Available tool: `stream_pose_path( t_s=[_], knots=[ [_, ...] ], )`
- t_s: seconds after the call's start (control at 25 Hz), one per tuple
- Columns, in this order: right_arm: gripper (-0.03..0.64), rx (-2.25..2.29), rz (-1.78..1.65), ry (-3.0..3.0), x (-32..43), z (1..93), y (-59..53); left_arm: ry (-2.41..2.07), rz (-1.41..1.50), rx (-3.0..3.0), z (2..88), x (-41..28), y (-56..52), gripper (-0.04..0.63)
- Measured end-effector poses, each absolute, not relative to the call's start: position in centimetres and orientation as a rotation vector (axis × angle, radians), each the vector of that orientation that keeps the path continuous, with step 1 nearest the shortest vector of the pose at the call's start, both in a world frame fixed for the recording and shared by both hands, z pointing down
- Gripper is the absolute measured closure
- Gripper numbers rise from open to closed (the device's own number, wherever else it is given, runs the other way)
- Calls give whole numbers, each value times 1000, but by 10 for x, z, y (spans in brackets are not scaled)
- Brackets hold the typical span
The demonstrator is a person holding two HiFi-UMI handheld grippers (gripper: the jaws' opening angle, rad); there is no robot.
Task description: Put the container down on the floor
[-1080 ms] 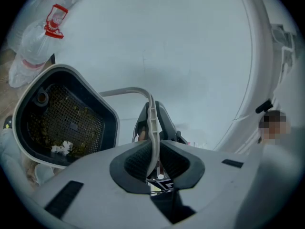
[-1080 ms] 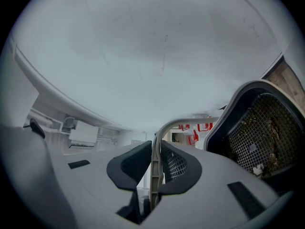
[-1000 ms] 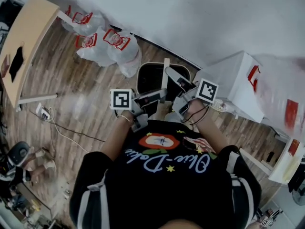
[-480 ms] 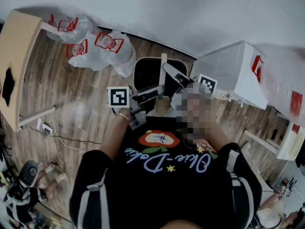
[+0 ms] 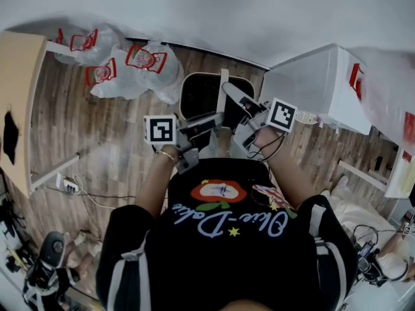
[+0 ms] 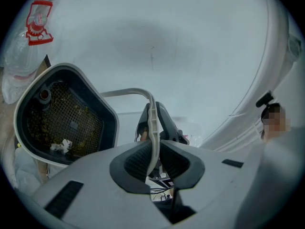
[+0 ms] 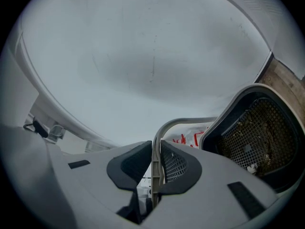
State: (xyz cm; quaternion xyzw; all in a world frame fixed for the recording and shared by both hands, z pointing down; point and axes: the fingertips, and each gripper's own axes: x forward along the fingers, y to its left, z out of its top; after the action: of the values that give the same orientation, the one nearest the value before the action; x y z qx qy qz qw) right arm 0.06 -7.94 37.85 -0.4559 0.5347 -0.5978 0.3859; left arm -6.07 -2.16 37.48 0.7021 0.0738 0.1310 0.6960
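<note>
Tightly clamped on the thin handle of the mesh-lined container: left gripper, right gripper jaws.

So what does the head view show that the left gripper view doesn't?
Only the head view: the wooden floor, the wooden table at the left, the white box and the person's black shirt. Only the left gripper view: the left tongs shut on a thin grey handle, and mesh with scraps inside the container. Both: the dark container and a plastic bag with red print.
</note>
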Motion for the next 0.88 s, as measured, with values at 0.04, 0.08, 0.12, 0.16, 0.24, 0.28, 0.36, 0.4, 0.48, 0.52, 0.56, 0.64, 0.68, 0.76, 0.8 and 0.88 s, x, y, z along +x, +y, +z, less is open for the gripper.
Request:
stream_pose_path(
  t_s=[0.04,0.08,0.12,0.16,0.24,0.28,0.36,0.4,0.48,0.52,0.56,0.64,0.68,0.76,0.8,0.88],
  knots=[
    [569,-1164,-1523,1366,1,380,-79,161,291,1558,376,-61,-21,546],
    [569,-1165,-1525,1369,1,382,-80,157,290,1554,378,-61,-22,546],
    [569,-1163,-1529,1369,0,384,-80,154,290,1554,379,-60,-22,546],
    [569,-1161,-1536,1368,0,386,-80,151,288,1556,380,-60,-21,546],
    [569,-1159,-1553,1370,1,390,-79,136,290,1559,383,-59,-20,546],
    [569,-1157,-1561,1374,1,391,-79,124,291,1558,385,-59,-20,546],
    [569,-1142,-1578,1387,1,394,-81,104,282,1554,389,-59,-21,546],
    [569,-1130,-1587,1393,0,397,-84,97,273,1551,392,-58,-23,546],
    [571,-1104,-1610,1402,0,406,-91,80,268,1547,403,-58,-29,546],
    [571,-1091,-1623,1405,0,412,-95,68,271,1552,409,-57,-32,546],
    [571,-1080,-1636,1408,1,418,-99,57,273,1560,414,-56,-36,546],
    [571,-1070,-1664,1416,4,431,-105,30,267,1572,426,-53,-43,546],
    [571,-1070,-1677,1418,6,437,-107,15,260,1570,432,-51,-46,546],
    [571,-1067,-1697,1420,9,448,-111,-7,245,1561,442,-48,-49,545],
    [571,-1064,-1706,1421,9,453,-112,-16,239,1557,446,-46,-49,546],
    [571,-1064,-1722,1427,12,462,-112,-26,226,1546,454,-42,-49,545]
  ],
)
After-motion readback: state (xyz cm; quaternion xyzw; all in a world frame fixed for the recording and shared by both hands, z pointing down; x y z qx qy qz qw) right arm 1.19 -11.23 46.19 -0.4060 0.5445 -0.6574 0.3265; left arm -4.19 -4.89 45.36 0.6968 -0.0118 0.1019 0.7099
